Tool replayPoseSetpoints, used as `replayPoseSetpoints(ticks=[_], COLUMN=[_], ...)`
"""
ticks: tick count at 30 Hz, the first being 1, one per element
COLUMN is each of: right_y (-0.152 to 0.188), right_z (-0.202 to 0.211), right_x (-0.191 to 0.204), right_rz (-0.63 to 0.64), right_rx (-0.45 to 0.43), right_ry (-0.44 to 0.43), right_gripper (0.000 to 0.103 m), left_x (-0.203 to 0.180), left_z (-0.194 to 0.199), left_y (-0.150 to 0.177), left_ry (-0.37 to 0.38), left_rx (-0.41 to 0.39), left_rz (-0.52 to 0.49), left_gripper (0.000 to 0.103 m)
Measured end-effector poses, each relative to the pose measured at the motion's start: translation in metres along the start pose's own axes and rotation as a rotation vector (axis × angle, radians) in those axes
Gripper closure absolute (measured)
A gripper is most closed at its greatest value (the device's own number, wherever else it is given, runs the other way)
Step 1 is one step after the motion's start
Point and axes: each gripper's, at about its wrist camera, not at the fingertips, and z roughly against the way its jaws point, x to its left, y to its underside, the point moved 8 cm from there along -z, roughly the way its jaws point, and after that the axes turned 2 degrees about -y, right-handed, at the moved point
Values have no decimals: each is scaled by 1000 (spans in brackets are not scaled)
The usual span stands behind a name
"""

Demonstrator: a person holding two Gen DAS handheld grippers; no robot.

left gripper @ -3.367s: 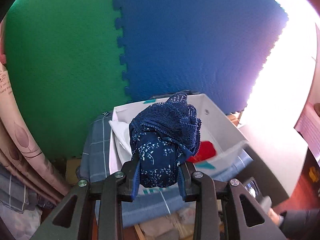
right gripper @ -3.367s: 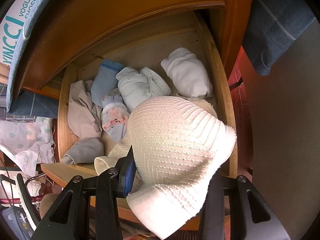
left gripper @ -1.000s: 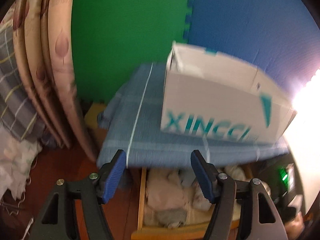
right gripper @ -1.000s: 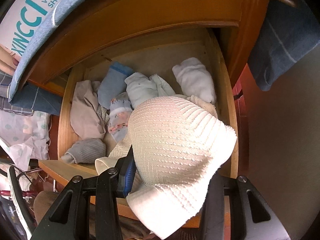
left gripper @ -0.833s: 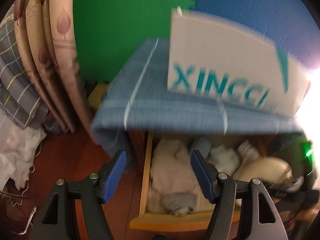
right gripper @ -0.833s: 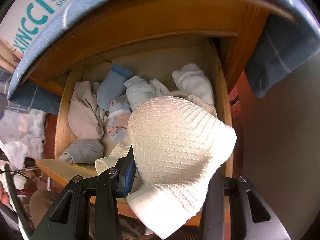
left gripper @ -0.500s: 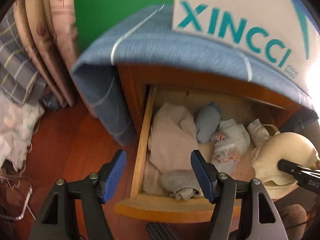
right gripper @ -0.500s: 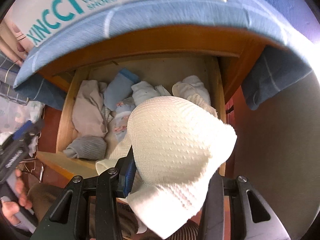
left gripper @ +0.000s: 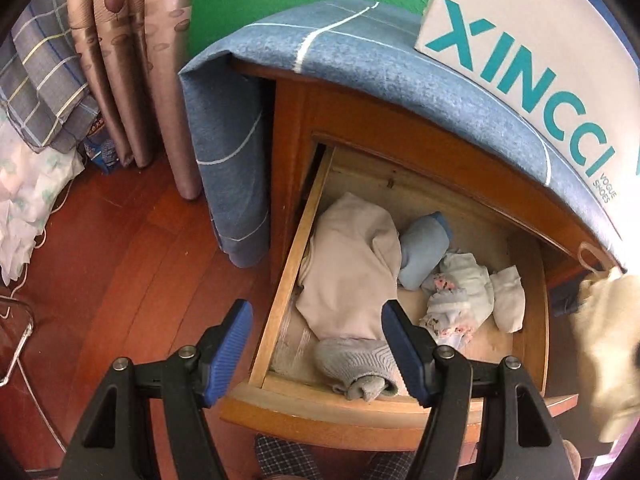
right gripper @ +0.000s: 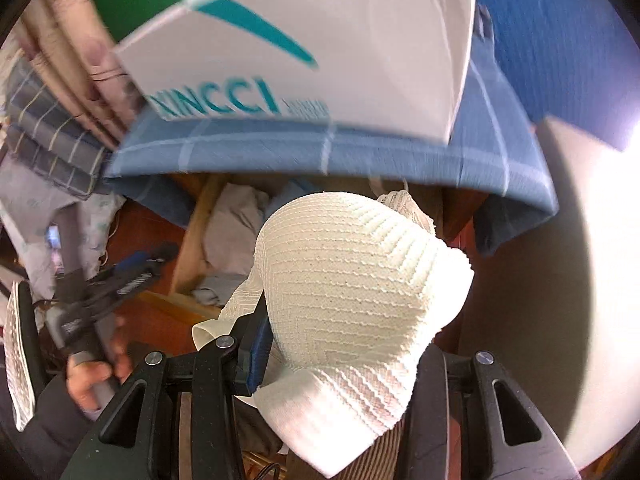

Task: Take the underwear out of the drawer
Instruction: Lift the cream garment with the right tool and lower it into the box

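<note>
So the cream knit bra [right gripper: 360,292] is pinched tight in my right gripper [right gripper: 340,352], up above the drawer [left gripper: 280,280], clear of the pile. My left gripper [left gripper: 316,344] hangs with jaws wide and empty over the beige garment [left gripper: 348,272] and grey sock [left gripper: 352,364], probably lined up to grab next.

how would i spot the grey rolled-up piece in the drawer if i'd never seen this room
Find the wooden nightstand with the blue checked cloth draped over its top, and look into its open drawer. The grey ribbed bundle lies against the front wall, just below the big beige garment. It is the only grey, ribbed piece; its neighbours are beige, light blue or white.
</note>
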Motion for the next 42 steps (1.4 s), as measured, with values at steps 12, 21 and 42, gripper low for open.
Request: replayPoseSetpoints(ticks=[12,21,42], right_y=[-64,-172,-240], right_z=[138,162,-17], right_x=[49,68,-20], right_rz=[109,177,-33], right_rx=[-237,-373,-127], right_ry=[-40,71,175], right_gripper=[64,64,47], left_x=[2,4,-2], left_z=[2,3,-3], left_y=[-2,-2,-1], left_ry=[15,18,10], left_rx=[-10,-19,-14], left_rz=[16,33,0], left_gripper=[34,34,34])
